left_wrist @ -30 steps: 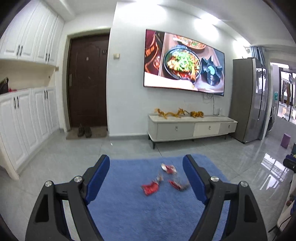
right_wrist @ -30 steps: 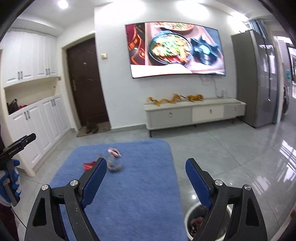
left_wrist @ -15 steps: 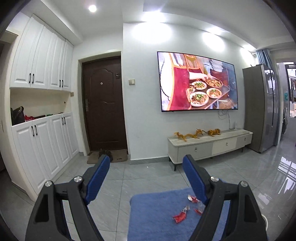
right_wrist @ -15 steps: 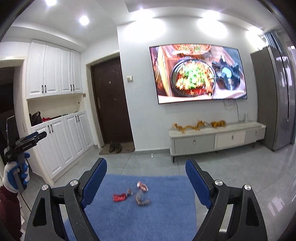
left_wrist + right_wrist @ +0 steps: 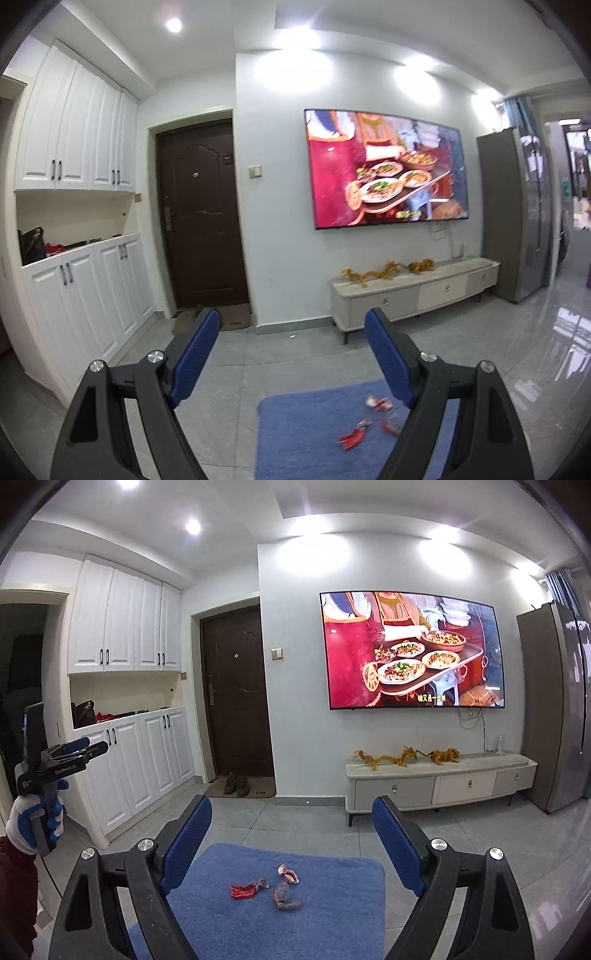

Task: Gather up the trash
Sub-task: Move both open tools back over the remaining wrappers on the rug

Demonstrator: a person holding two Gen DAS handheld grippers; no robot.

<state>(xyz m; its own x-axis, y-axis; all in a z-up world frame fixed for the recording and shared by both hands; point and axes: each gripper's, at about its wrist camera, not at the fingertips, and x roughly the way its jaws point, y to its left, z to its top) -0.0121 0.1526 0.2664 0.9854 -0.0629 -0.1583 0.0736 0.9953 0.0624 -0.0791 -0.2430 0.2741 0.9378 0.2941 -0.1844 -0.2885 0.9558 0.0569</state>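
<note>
Currently, both grippers are held level with jaws spread wide and nothing between them: left gripper (image 5: 291, 325), right gripper (image 5: 291, 812). Three crumpled wrappers (image 5: 266, 884) are seen on the blue rug (image 5: 332, 915), at 6 o'clock below the right gripper.

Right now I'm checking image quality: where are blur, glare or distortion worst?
Left wrist view: wrappers on the blue rug are smeared, and the floor at right glares. Right wrist view: sharper wrappers, ceiling spotlights flare, and fisheye bends the TV edges.
</note>
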